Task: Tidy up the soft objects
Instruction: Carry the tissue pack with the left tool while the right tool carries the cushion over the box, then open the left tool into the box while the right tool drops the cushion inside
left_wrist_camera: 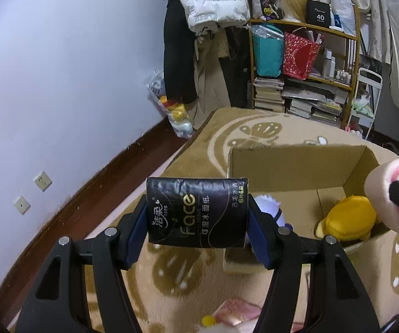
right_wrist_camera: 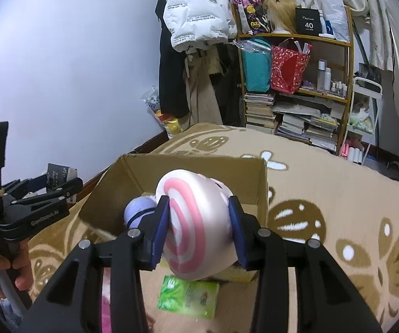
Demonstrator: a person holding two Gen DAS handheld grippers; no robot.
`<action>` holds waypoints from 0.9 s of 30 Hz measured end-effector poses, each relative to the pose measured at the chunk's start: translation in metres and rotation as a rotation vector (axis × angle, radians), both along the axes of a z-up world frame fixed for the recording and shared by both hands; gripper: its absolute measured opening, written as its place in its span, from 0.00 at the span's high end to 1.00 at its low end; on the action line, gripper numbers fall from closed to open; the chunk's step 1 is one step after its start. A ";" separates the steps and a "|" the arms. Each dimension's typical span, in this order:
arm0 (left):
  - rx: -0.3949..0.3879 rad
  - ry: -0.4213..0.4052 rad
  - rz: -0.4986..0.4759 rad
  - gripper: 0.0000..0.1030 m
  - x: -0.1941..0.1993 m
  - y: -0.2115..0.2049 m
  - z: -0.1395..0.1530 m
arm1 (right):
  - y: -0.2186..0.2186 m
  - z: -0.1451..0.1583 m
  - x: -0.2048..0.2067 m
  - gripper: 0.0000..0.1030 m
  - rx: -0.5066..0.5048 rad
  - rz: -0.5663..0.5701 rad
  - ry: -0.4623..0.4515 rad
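My left gripper (left_wrist_camera: 198, 222) is shut on a black tissue pack (left_wrist_camera: 197, 212) and holds it above the carpet, just left of an open cardboard box (left_wrist_camera: 296, 163). My right gripper (right_wrist_camera: 199, 230) is shut on a pink-and-white swirl cushion (right_wrist_camera: 196, 222) over the box's near edge (right_wrist_camera: 193, 163); the cushion also shows at the right of the left wrist view (left_wrist_camera: 393, 194). Inside the box lie a yellow plush (left_wrist_camera: 349, 220) and a lilac plush (left_wrist_camera: 268, 208), the lilac one also in the right wrist view (right_wrist_camera: 138, 211). The left gripper (right_wrist_camera: 58, 183) shows at the left.
A green tissue pack (right_wrist_camera: 188, 295) lies on the beige patterned carpet (right_wrist_camera: 338, 194) in front of the box. Pink soft items (left_wrist_camera: 238, 312) lie near me. A cluttered shelf (left_wrist_camera: 304, 66), hanging clothes (left_wrist_camera: 199, 41) and a toy bag (left_wrist_camera: 171, 108) stand at the far wall.
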State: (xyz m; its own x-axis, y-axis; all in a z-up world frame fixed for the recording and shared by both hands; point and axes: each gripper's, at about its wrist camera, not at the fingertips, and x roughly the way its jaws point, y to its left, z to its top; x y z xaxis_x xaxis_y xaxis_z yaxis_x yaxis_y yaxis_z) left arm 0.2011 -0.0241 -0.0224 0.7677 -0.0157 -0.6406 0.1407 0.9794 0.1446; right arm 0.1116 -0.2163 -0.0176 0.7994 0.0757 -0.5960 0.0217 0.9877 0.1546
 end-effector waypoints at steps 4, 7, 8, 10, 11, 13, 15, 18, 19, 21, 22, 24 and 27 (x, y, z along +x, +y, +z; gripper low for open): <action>-0.001 -0.037 -0.031 0.38 0.003 -0.010 0.008 | -0.002 -0.004 0.015 0.56 -0.003 0.011 0.002; -0.007 -0.046 -0.050 0.38 0.003 -0.016 0.012 | -0.003 -0.007 0.020 0.53 -0.001 0.017 -0.004; -0.004 -0.049 -0.055 0.38 0.003 -0.018 0.013 | -0.003 -0.008 0.022 0.52 0.003 0.018 -0.009; 0.006 -0.058 -0.067 0.38 0.003 -0.024 0.014 | -0.003 -0.010 0.023 0.52 0.015 0.022 -0.014; 0.010 -0.059 -0.069 0.38 0.003 -0.026 0.013 | -0.002 -0.011 0.024 0.51 0.019 0.025 -0.014; 0.012 -0.055 -0.080 0.38 0.005 -0.030 0.012 | -0.001 -0.013 0.026 0.50 0.023 0.029 -0.018; 0.015 -0.048 -0.089 0.37 0.005 -0.033 0.008 | -0.001 -0.016 0.029 0.50 0.026 0.031 -0.014; 0.037 -0.039 -0.094 0.37 0.006 -0.040 0.001 | -0.001 -0.019 0.031 0.50 0.039 0.031 -0.009; 0.046 -0.035 -0.096 0.37 0.006 -0.041 -0.001 | -0.001 -0.020 0.030 0.48 0.043 0.032 -0.009; 0.057 -0.027 -0.101 0.37 0.006 -0.044 -0.005 | -0.003 -0.022 0.031 0.46 0.046 0.029 -0.006; 0.061 -0.022 -0.102 0.37 0.006 -0.045 -0.006 | -0.004 -0.022 0.030 0.44 0.045 0.026 -0.007; 0.058 -0.019 -0.100 0.35 0.005 -0.045 -0.007 | -0.007 -0.019 0.029 0.34 0.051 0.014 -0.017; 0.044 -0.027 -0.101 0.32 0.000 -0.041 -0.005 | -0.012 -0.012 0.022 0.17 0.067 -0.011 -0.044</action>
